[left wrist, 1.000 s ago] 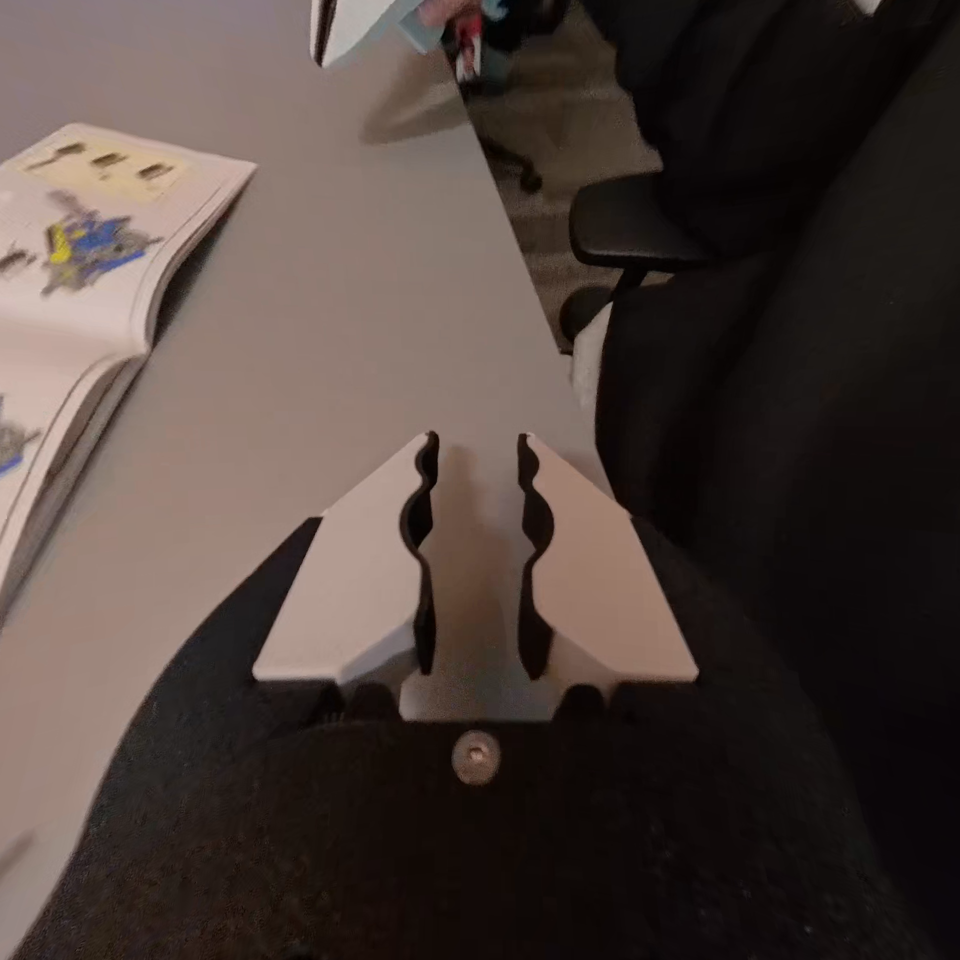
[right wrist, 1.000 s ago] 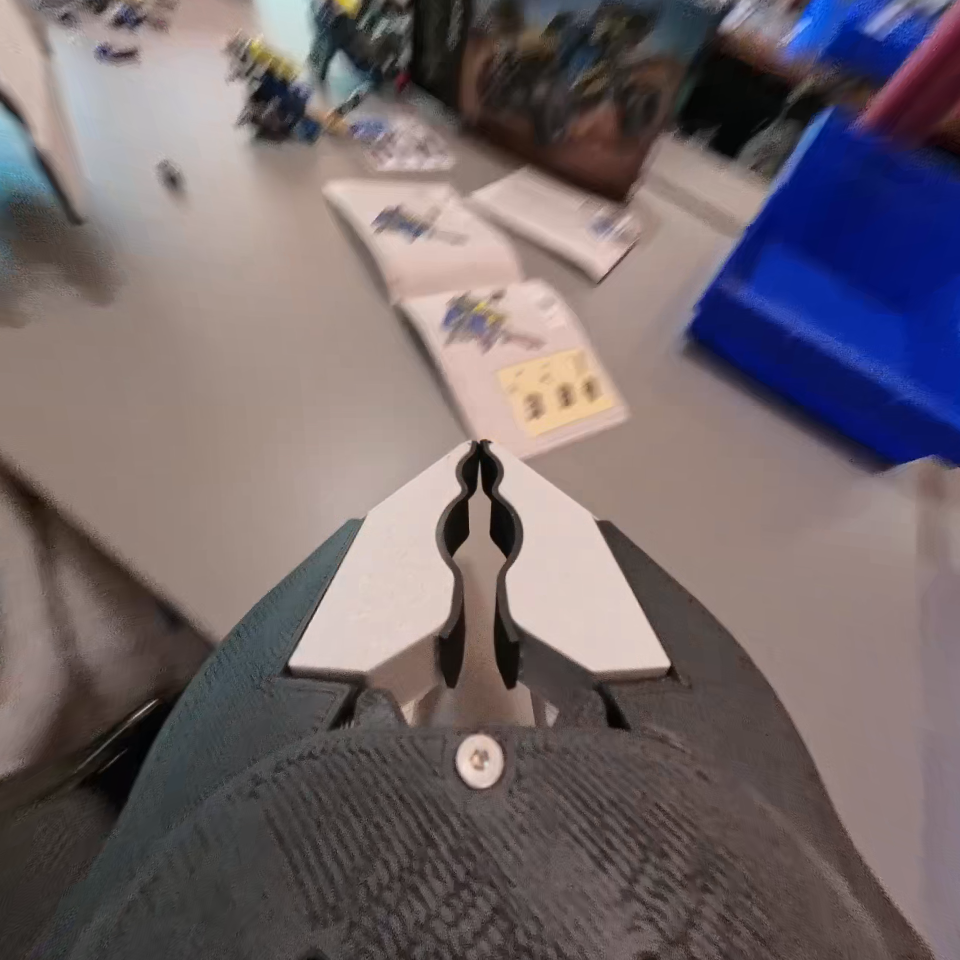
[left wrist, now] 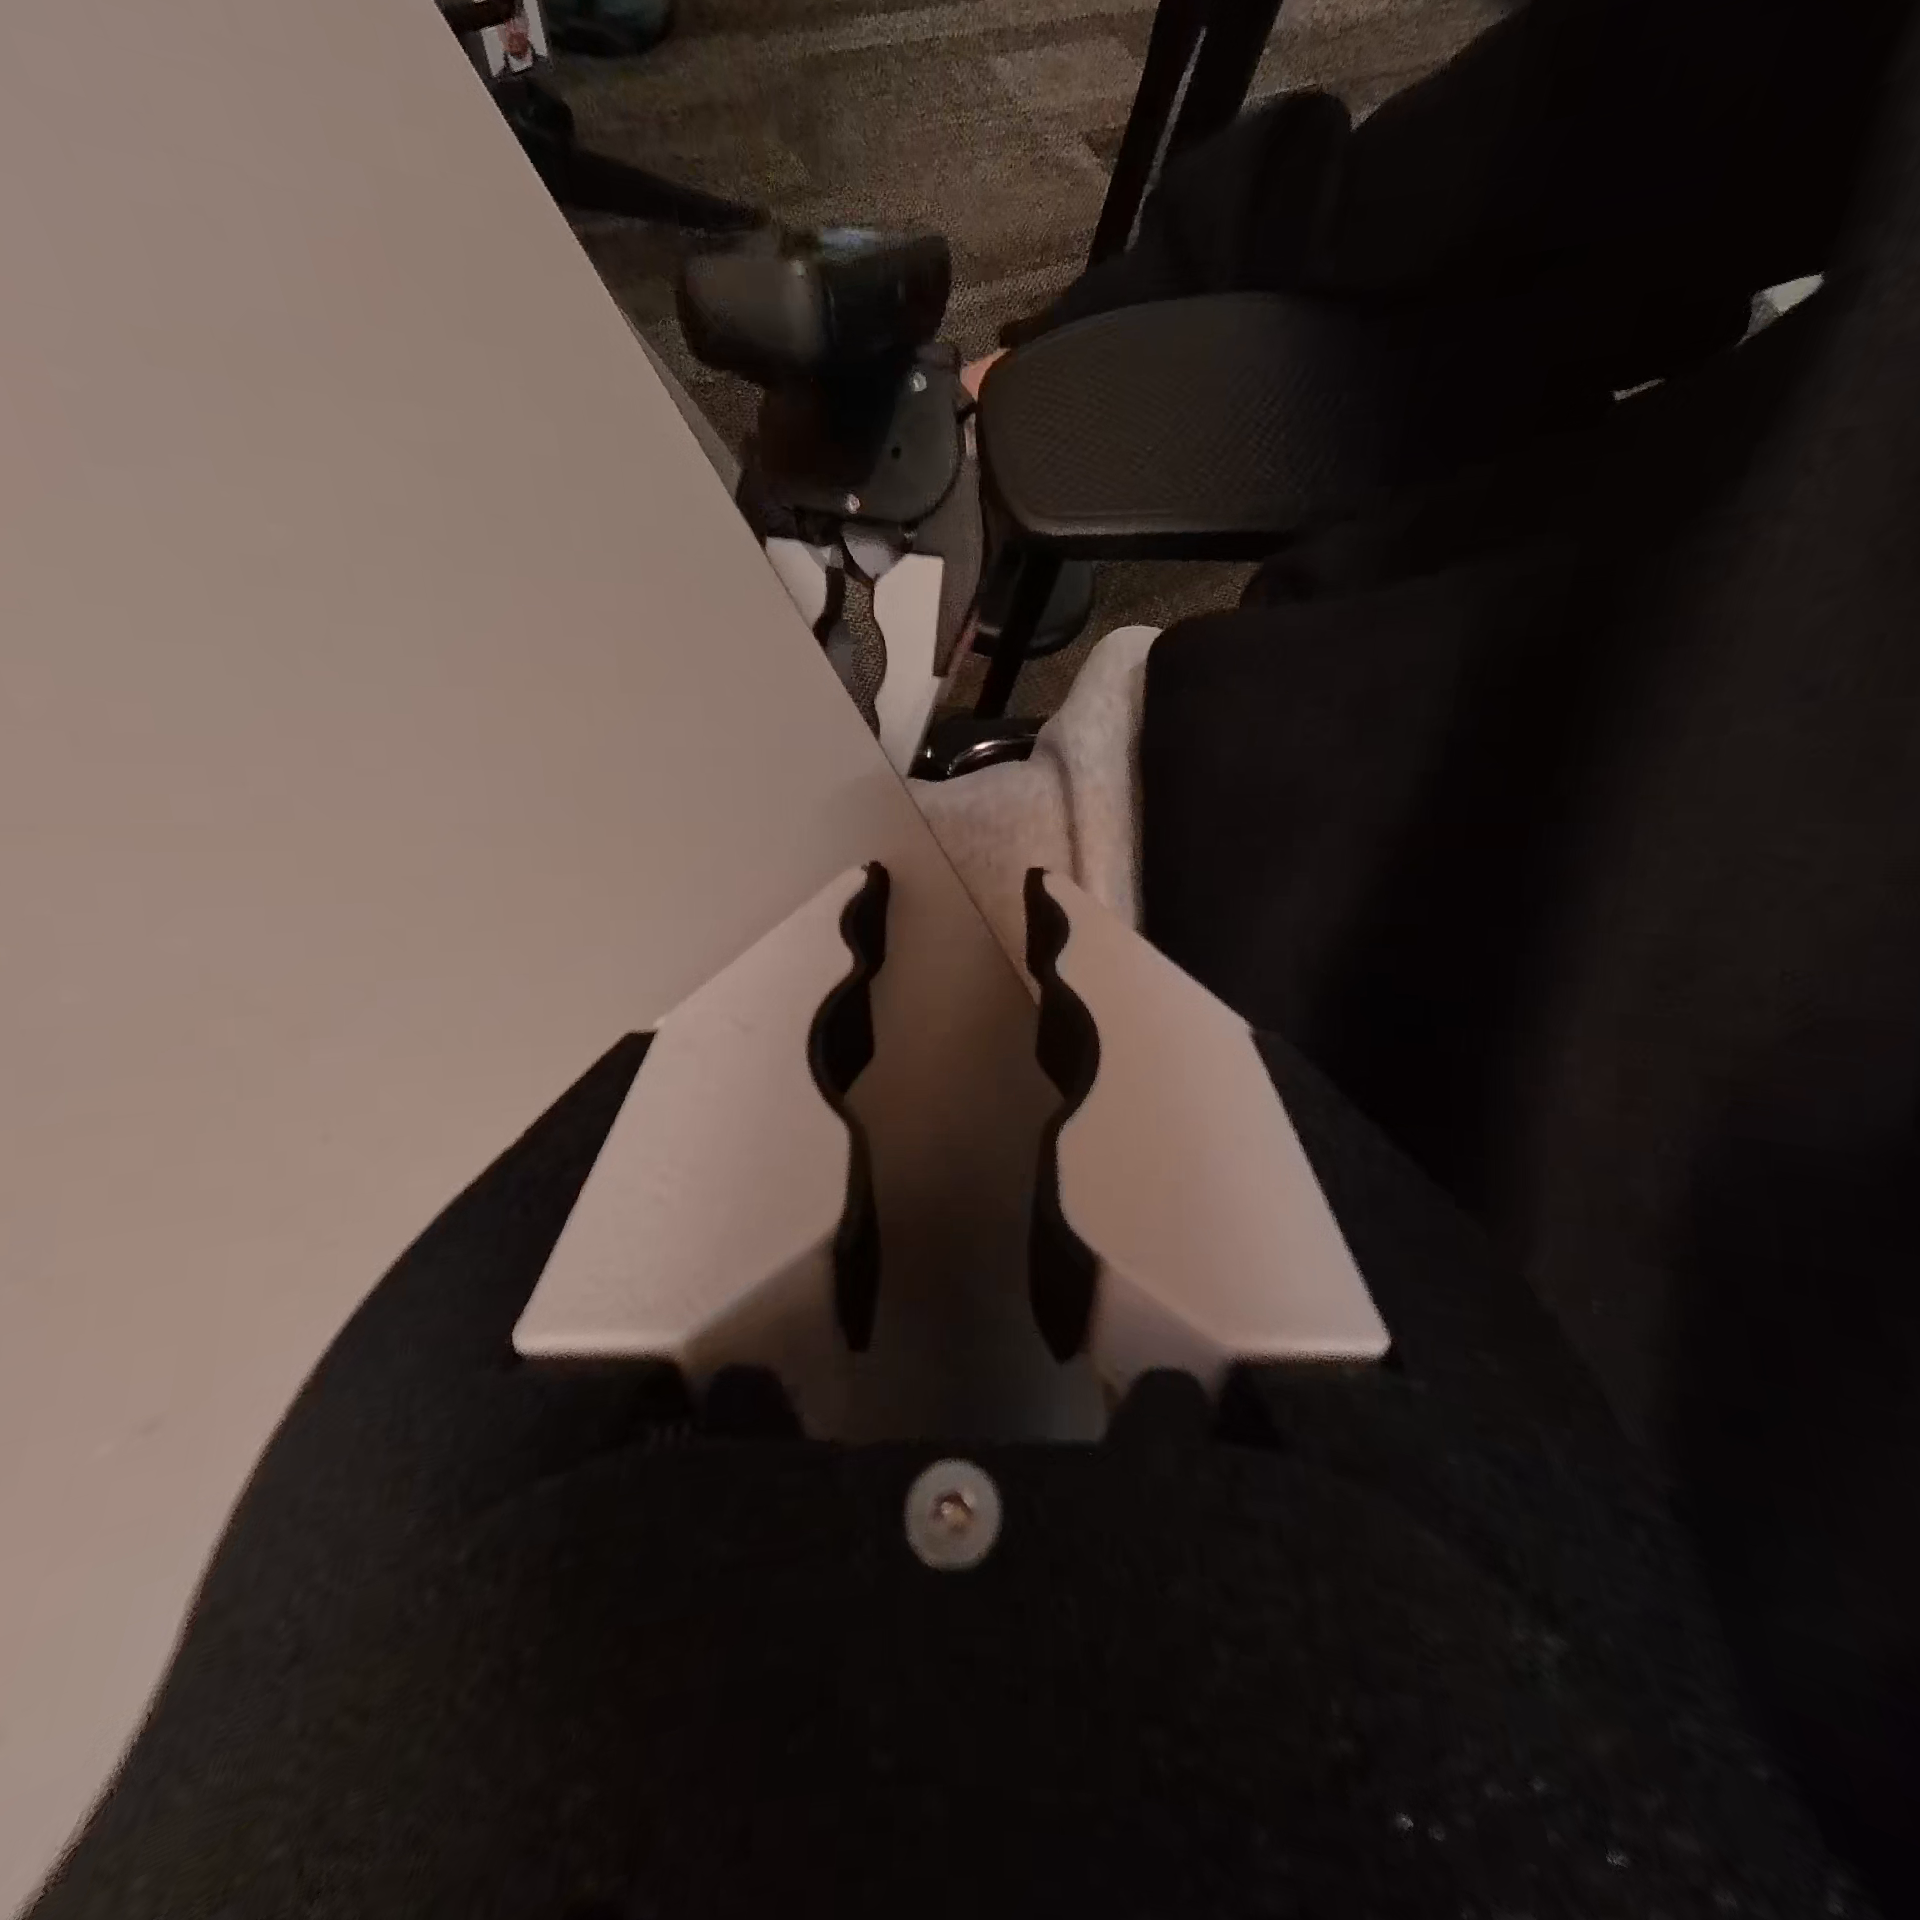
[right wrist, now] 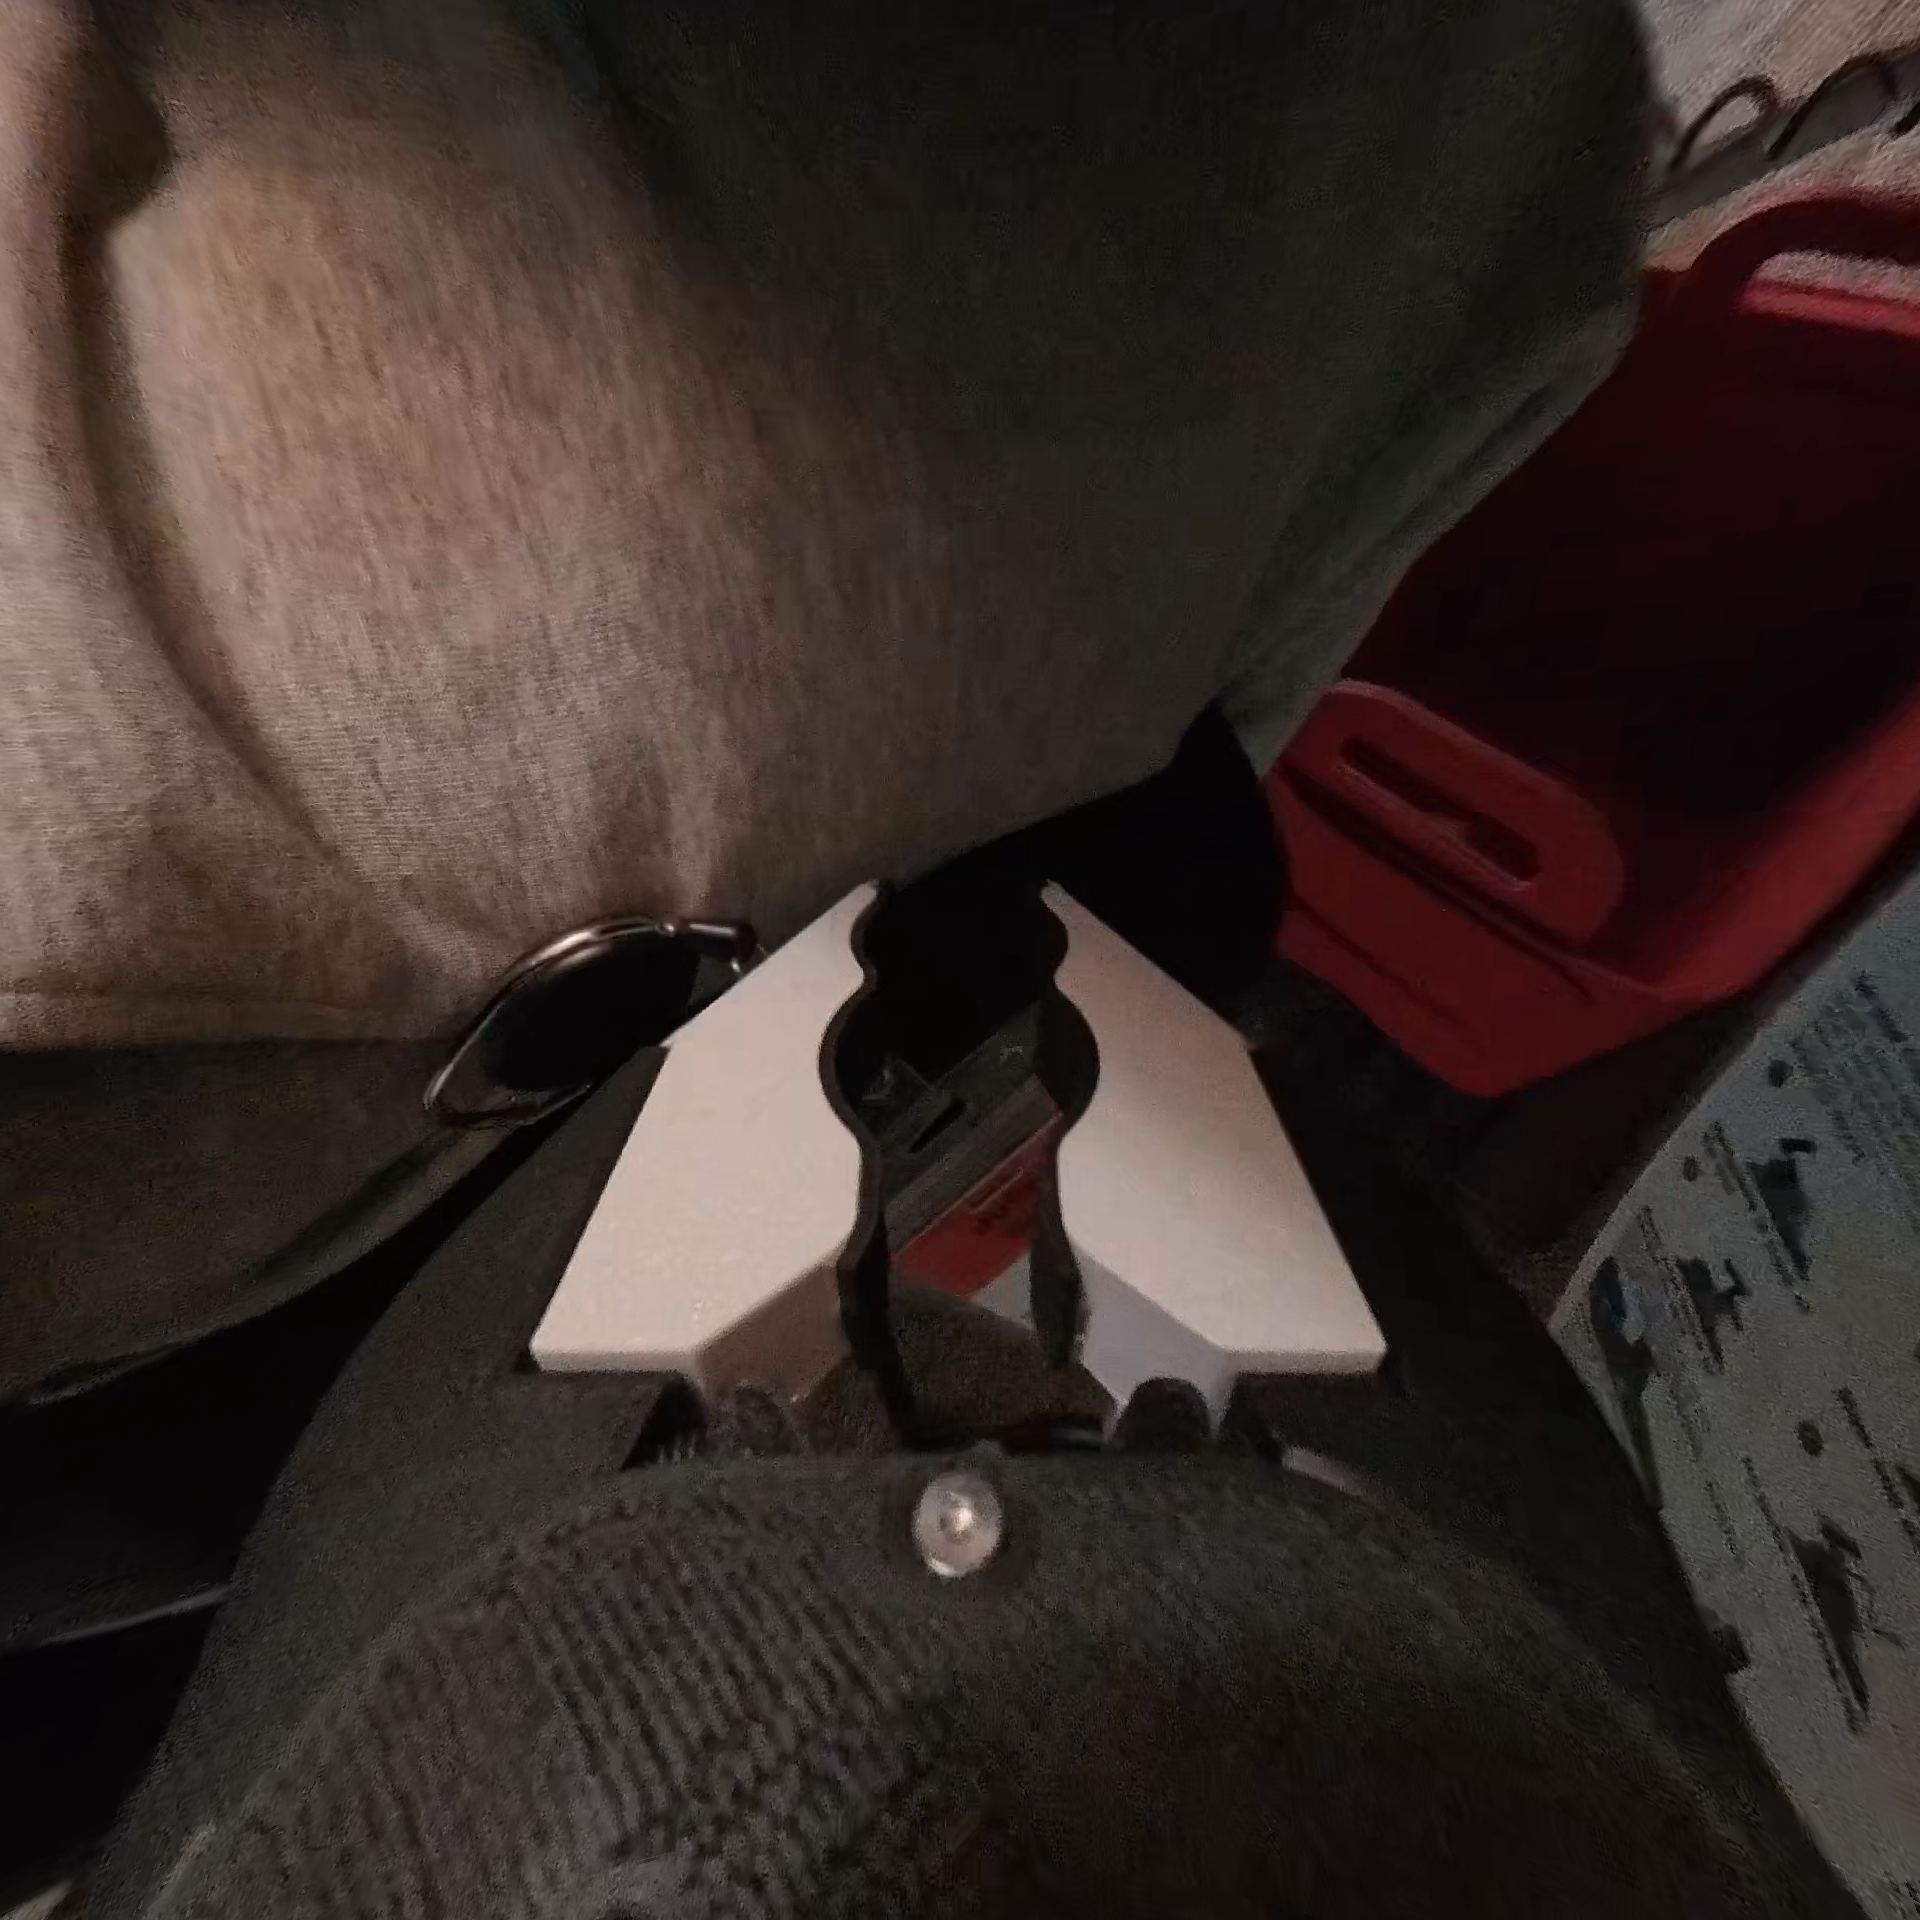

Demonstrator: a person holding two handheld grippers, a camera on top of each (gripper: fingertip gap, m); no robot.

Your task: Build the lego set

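No lego parts or booklets show in either view. My left gripper (left wrist: 956,883) is open and empty, and it hovers over the near edge of the grey table (left wrist: 364,623). My right gripper (right wrist: 961,894) is open, off the table and low, close to a person's grey clothing (right wrist: 520,520). A dark block with a red part (right wrist: 966,1122) lies behind the gap between its fingers; I cannot tell what it is. The right gripper also shows in the left wrist view (left wrist: 862,623), below the table edge.
A black chair armrest (left wrist: 1195,416) and carpet floor (left wrist: 883,135) lie past the table edge. A red bin (right wrist: 1558,779) sits right of the right gripper, with a printed sheet (right wrist: 1766,1403) below it. A black ring (right wrist: 561,1018) hangs at the left.
The left gripper swung right, so the booklet left its view. The right gripper went from shut to open and dropped from over the table to the person's lap and the red bin.
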